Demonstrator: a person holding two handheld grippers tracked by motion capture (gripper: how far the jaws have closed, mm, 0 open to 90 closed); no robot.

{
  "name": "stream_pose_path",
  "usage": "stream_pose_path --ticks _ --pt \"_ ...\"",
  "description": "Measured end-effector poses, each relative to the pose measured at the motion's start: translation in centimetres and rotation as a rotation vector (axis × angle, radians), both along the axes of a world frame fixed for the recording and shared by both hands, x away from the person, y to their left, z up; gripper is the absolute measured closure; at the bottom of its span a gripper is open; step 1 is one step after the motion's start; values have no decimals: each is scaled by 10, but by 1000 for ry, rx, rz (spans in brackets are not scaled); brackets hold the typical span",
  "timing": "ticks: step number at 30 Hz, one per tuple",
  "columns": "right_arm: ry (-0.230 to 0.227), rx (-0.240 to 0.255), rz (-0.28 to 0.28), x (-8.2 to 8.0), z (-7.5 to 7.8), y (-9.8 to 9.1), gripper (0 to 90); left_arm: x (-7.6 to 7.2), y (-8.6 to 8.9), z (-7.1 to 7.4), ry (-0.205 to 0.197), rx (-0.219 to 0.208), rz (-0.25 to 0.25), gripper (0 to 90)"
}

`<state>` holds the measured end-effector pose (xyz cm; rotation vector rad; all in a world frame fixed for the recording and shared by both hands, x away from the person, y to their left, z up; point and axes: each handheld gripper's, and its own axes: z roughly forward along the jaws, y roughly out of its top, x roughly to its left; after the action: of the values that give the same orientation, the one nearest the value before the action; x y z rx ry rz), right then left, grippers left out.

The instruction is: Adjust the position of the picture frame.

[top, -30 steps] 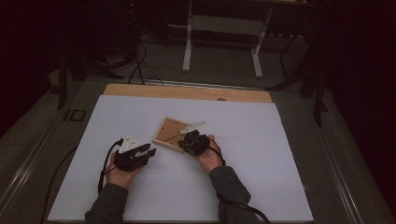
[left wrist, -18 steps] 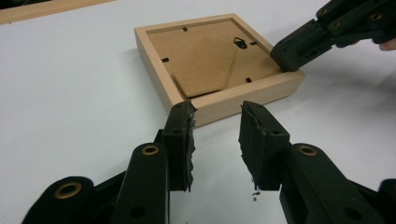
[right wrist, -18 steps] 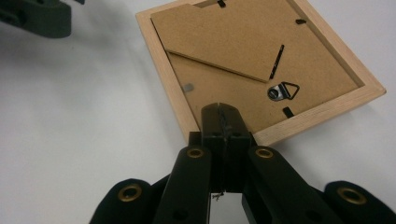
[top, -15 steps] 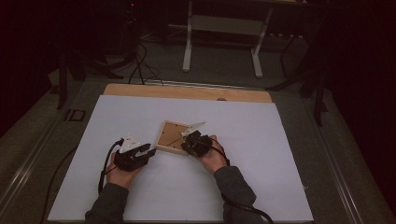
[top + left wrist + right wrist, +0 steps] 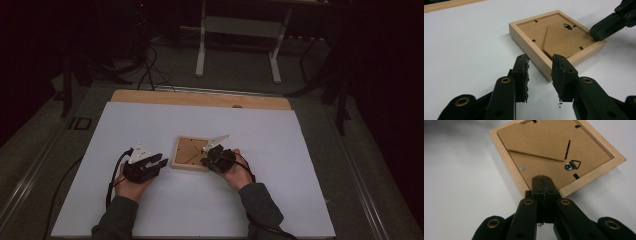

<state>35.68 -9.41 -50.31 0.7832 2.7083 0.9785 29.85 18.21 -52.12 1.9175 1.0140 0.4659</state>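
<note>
On the white bench (image 5: 150,210) the wooden picture frame (image 5: 191,152) lies face down at its centre, turned squarer than a second ago, the right gripper (image 5: 216,159) with jaws clenched empty on its right rim, the left gripper (image 5: 150,165) released just left, its tips hard to make out from above.

No readable text, labels, brands or nos. anywhere. Frame (image 5: 554,37) back is plain brown board w/ a bare metal hanger, no print. Grippers & white table (image 5: 310,165) carry no markings either.
</note>
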Motion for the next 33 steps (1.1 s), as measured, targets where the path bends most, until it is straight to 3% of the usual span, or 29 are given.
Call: stream_pose_path --ticks 21,33 --pt "18 13 17 -18 0 -33 900 0 -5 -1 0 11 -20 661" --pt "12 19 18 -26 0 -47 899 1 -12 -4 20 12 -44 688"
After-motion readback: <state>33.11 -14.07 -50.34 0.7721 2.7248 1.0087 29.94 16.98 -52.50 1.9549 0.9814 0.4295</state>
